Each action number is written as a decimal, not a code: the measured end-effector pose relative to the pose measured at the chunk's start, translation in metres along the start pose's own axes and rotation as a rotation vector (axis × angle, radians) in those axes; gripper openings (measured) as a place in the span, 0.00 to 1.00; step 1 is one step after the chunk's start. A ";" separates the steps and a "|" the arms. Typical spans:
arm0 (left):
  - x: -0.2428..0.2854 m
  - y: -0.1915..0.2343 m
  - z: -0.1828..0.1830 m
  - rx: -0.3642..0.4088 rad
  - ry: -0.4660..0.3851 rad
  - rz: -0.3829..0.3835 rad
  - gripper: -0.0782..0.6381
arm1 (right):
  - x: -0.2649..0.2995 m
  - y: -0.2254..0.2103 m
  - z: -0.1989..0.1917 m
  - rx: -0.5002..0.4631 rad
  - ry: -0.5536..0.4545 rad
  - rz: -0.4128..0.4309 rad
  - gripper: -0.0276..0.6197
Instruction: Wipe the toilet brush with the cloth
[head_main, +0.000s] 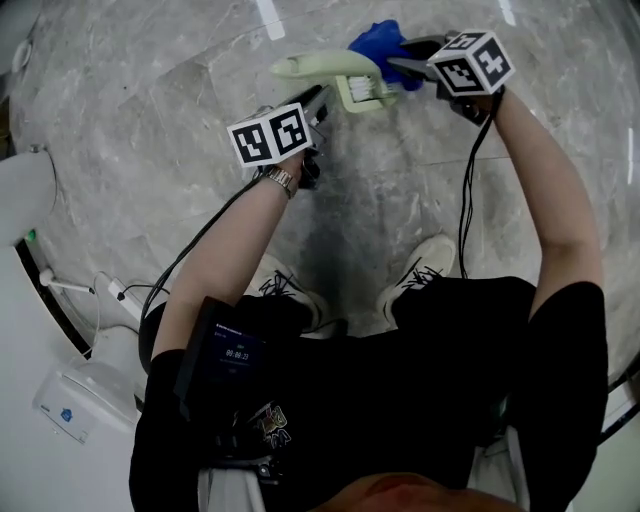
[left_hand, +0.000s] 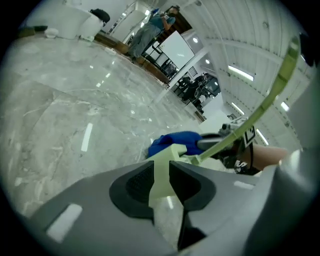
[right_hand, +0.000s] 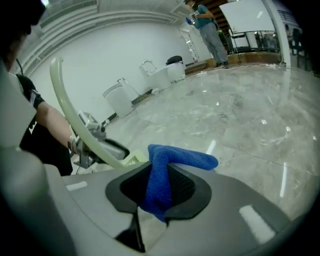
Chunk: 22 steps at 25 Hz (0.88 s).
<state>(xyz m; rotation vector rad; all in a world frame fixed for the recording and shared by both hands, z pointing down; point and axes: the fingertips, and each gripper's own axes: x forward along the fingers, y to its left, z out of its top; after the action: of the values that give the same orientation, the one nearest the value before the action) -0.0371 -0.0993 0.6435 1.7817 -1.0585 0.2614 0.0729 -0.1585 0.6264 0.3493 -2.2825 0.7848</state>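
Toilet brush (head_main: 325, 66): pale green; held clear of the floor at the top of the head view; ribbed head end to picture right, rounded end to picture left
Long axis: runs across the head view, left to right; both gripper views show the slim handle (left_hand: 264, 104) arcing upward from the clamped end, so from above it is probably foreshortened
Left gripper (left_hand: 160, 172): jaws narrow, pressed on a flat pale-green part of the brush near its head end; which part exactly cannot be told
Cloth (right_hand: 165, 165): blue; bunched; one fold stands out beyond the jaws
Right gripper (right_hand: 159, 180): jaws narrow, clamped on the cloth
Key relation: the cloth lies at the brush's right-hand end, beside the ribbed head; touching or only just beside, cannot tell; the right gripper is the nearer to that end and faces the left gripper across it
Step in hand (judged): cloth being brought to the head while the left gripper steadies the brush; wiping at or near its start
Next move (judged): needs the cloth drawn along the brush's length, from head toward handle, with the left grip firm so the stem does not swing
Risk (judged): the thin curved handle may flex or pivot in the jaws under sideways pressure
Surroundings: grey marble floor (head_main: 400, 200); the person's shoes (head_main: 425, 265) below the brush; a white fixture (head_main: 22, 195) at the left edge, well apart
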 end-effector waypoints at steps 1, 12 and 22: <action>-0.005 0.002 -0.013 0.025 0.001 0.025 0.26 | -0.004 -0.003 0.009 0.016 -0.036 0.006 0.19; 0.004 -0.061 -0.078 -0.024 0.131 -0.173 0.26 | 0.046 -0.005 0.044 0.089 -0.044 0.068 0.19; 0.012 -0.025 -0.016 -0.091 0.030 -0.082 0.11 | 0.004 -0.009 -0.009 0.157 -0.025 -0.012 0.19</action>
<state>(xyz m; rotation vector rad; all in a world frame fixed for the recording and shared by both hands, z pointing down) -0.0066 -0.0894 0.6418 1.7300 -0.9591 0.1863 0.0786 -0.1603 0.6386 0.4464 -2.2454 0.9606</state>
